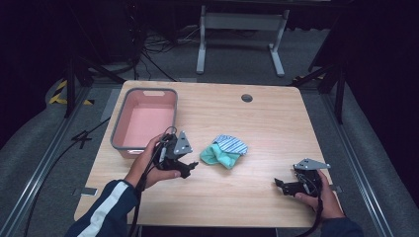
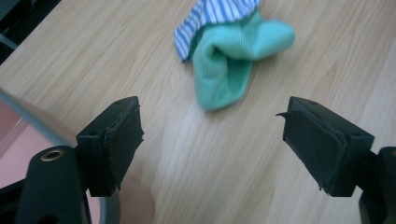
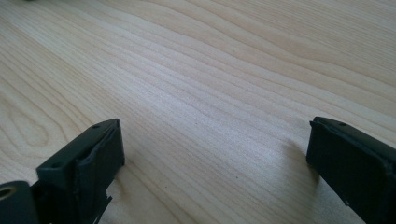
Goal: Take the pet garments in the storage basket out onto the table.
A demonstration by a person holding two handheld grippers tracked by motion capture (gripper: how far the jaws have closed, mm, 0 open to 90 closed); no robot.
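Meanwhile, at a wooden table (image 1: 257,123), a person works two hand-held grippers around a small heap of cloth. Farthest left, at about ten o'clock from the table's middle, sits a grey-rimmed pink bin (image 1: 144,120), apparently empty. Just beside its near corner the left gripper (image 1: 188,168) is held low, jaws spread wide with nothing between them; its own view looks straight at the cloths. Those lie near the table's middle, at roughly two o'clock from the left gripper: a green cloth (image 1: 217,156) bunched in soft folds, with a blue-striped cloth (image 1: 232,144) lying over its far side, the two touching. Both look light and limp, likely to sag and drape when lifted, not slippery or fragile; a raised fold of the green cloth, on the side nearest the left gripper, seems the easiest place to pinch. Well apart, at about four o'clock, the right gripper (image 1: 281,184) rests near the table's front edge, jaws also spread and empty over bare wood.
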